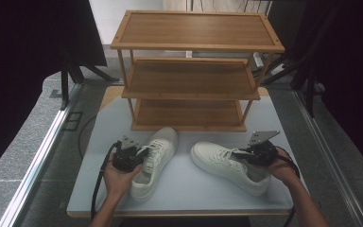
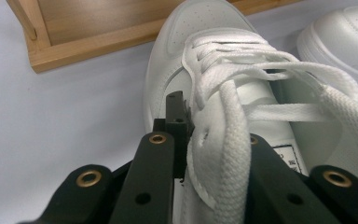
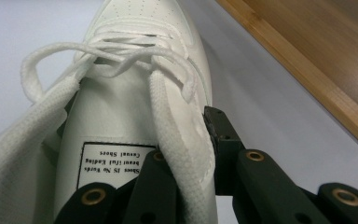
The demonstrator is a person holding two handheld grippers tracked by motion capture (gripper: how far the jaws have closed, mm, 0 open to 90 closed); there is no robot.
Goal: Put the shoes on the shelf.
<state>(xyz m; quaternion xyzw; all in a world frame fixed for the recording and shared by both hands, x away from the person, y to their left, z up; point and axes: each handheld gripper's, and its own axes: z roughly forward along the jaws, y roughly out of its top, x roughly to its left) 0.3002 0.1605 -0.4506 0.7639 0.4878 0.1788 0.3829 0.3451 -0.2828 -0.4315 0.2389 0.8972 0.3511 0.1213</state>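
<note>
1. Your left gripper clamps the left shoe by its side wall.
2. Your right gripper clamps the right shoe likewise.
3. Both shoes sit on the table, before the rack.

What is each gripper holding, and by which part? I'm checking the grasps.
The left gripper clamps the left shoe by its side collar beside the laces. The right gripper clamps the right shoe the same way.

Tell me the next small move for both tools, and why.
Probably lift both shoes straight up off the table. Each tool, left tool and right tool, already pinches the collar of a white sneaker, left shoe and right shoe, before the empty rack.
</note>
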